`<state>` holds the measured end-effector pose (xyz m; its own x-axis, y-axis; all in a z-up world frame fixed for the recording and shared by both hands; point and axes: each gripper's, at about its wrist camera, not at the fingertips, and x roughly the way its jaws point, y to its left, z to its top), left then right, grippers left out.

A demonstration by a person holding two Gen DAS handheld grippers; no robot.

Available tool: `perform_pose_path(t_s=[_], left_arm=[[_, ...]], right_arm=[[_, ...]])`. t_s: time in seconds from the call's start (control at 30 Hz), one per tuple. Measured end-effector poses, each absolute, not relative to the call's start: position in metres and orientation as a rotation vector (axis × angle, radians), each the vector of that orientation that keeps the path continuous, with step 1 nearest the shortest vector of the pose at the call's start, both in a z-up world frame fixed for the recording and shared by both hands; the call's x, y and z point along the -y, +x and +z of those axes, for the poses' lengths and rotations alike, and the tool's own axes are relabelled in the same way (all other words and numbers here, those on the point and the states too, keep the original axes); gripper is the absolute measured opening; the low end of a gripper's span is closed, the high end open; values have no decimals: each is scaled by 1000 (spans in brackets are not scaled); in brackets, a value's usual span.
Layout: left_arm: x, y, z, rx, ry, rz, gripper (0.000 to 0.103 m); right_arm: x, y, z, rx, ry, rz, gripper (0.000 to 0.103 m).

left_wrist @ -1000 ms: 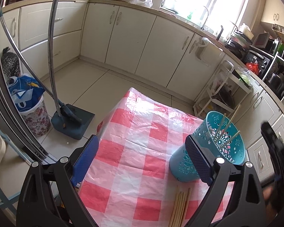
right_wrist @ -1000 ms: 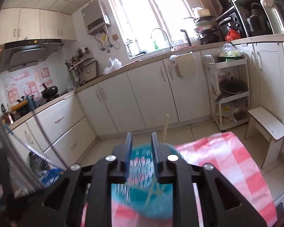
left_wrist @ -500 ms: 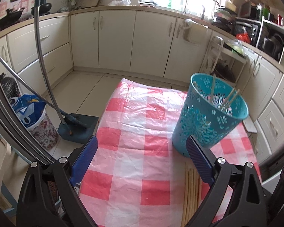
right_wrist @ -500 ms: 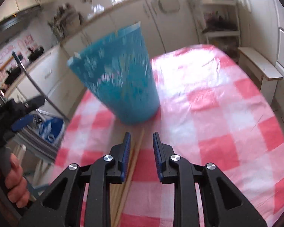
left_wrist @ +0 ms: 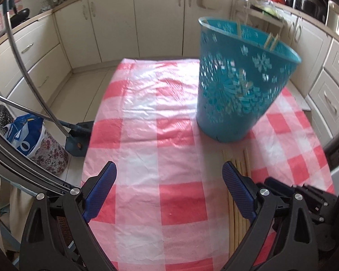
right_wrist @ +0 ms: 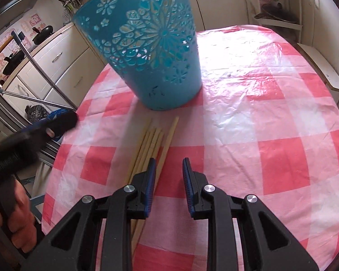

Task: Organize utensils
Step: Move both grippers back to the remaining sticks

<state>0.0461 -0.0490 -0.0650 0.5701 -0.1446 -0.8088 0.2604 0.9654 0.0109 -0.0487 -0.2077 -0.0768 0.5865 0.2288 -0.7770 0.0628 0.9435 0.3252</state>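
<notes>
Six-odd loose chopsticks [right_wrist: 154, 140] lie centre frame on checked tablecloth [right_wrist: 271, 117], just below teal basket [right_wrist: 147, 45]. Right gripper [right_wrist: 168, 169] narrowly parted, empty, beside them. Left gripper [left_wrist: 169, 176] wide open, empty.

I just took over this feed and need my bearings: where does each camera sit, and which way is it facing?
Left wrist: rides the left claw, looking down over its wide-open fingers at the checked tablecloth; the right claw's black body shows at right.
Right wrist: rides the right claw, narrowly open, tilted down at the loose chopsticks; the left claw and a hand show at left.
Shared: teal basket, chopsticks, tablecloth.
</notes>
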Motion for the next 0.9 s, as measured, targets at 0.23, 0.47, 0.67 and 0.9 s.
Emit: perform_pose_path(t_s=[0.23,0.47,0.67,0.9], left_arm=[[52,47,-81,-983,175,-242,91],[63,46,-97,-1037,210,-277,91],[78,47,-110,-1060,242,-284,91],[85,53,-116,-1071,238,-284,91]], right_arm=[[191,-45,-80,-950,203,65,21],[189,-43,-79,-981,51,82,12],[192,-48,-78,-1022,-7,197,12],[210,-51,-78,-1031,56,197,12]])
